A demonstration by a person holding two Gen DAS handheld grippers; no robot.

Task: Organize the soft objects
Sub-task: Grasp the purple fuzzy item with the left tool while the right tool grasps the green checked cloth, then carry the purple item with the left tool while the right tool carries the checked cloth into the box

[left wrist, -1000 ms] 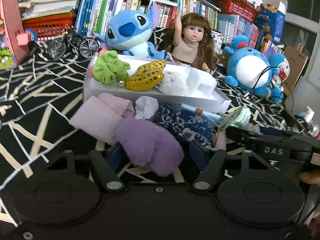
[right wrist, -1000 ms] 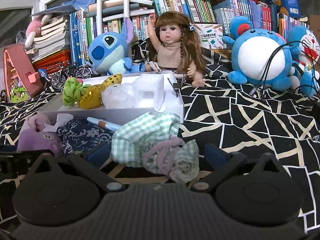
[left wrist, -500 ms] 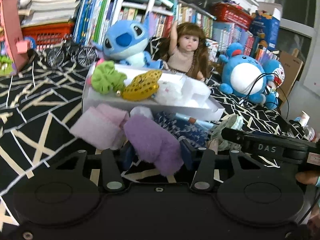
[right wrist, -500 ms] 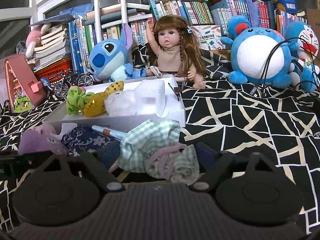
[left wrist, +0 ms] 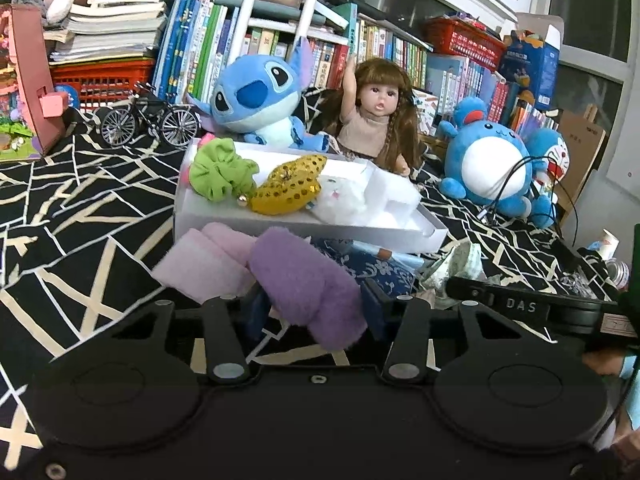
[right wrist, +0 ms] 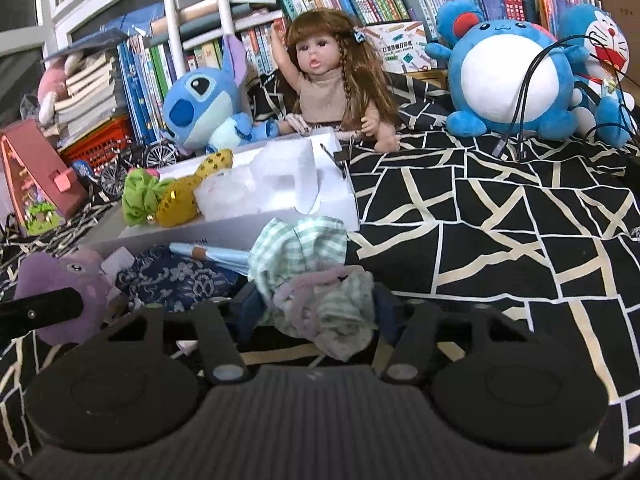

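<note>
My left gripper is shut on a purple plush toy, which hangs over a folded pink cloth. The jaws of my right gripper are closing, and their pads press a green checked cloth wound with a mauve scrunchie. Just behind both stands a white box holding a green scrunchie, a gold sequinned piece and a white fluffy toy. In the right wrist view the purple plush toy shows at the far left.
A blue floral cloth and a light blue pen lie in front of the box. Behind it sit a blue plush, a doll and a round blue plush. A toy bicycle and bookshelves line the back.
Both grippers narrowed onto their soft things: the left on the purple plush, the right on the green checked cloth. The purple plush now sits slightly higher, nearer the box.
</note>
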